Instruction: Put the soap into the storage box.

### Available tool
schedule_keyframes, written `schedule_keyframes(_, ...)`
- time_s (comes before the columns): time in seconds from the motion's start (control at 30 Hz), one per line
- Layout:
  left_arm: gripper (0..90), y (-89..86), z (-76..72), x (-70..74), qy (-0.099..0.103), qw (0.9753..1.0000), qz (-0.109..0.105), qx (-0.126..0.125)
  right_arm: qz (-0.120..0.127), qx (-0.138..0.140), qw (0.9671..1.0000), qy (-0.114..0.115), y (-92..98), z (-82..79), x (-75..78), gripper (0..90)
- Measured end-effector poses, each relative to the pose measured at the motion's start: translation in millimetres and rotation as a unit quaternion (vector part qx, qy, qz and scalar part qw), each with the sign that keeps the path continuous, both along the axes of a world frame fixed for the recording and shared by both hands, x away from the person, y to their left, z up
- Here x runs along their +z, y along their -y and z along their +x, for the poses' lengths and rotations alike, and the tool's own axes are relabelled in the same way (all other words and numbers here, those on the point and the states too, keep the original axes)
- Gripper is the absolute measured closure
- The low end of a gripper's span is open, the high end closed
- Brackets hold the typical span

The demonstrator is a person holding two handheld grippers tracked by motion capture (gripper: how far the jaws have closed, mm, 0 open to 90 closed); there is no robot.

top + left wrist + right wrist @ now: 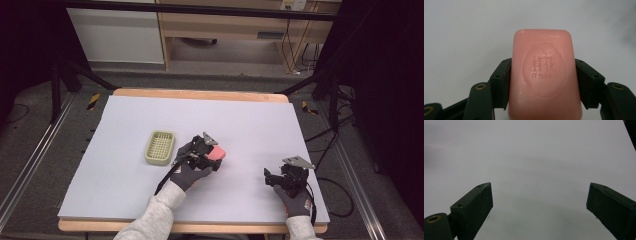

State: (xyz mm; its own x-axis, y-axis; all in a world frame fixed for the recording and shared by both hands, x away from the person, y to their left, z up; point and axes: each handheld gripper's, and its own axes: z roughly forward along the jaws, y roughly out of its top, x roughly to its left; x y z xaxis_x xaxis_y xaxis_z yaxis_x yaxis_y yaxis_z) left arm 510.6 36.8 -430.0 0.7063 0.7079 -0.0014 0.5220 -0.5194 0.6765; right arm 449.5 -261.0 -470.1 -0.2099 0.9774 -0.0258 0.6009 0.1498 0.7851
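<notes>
at the near edge of the table [100, 200], 2 grey sleeves come in from the bottom of the high view, each ending in a dark gloved hand around a black gripper. the right gripper [270, 176] sits low over the pale sheet near the table's right front corner, a grey 3-cornered plate on top of it. its own view looks along 2 black jaws that stand wide apart, with bare pale surface between them [539, 200].

a little farther in and toward the middle, the left gripper [216, 156] is angled to the right, its cable trailing back along the glove. its jaws are clamped on a pink soap bar [544, 75], 1 jaw pressed against each long side. in the left gripper view the bar's broad face is turned toward the camera, with an oval stamp bearing raised characters and a row of letters, and its far rounded end reaches out past the jaw tips. in the high view the soap [218, 153] shows as a pink patch at the gripper's tip, close over the sheet; whether it touches the sheet cannot be told.

just beside that hand, on its left, a pale yellow-green slotted soap dish [160, 147] rests flat on the sheet, apart from the soap.
</notes>
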Motion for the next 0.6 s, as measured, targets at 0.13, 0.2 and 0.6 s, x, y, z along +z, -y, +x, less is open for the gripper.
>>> schedule_keyframes(0.13, 37.5, -8.0, -4.6, 6.5, 0.006, 1.0, -0.003, 0.0, 0.001, -0.001, 1.0, 0.0, 0.0, -0.2, 0.1, 7.0)
schedule_keyframes(0.2, 37.5, -9.7, -5.5, 8.0, 0.006, 1.0, -0.002, 0.0, 0.001, -0.001, 1.0, 0.0, -0.1, -0.3, 0.2, 7.0)
schedule_keyframes(0.6, 37.5, -41.9, -7.4, 21.4, 0.015, 0.9995, -0.013, 0.023, 0.001, -0.002, 1.0, 0.003, 0.2, -0.9, 0.7, 6.9)
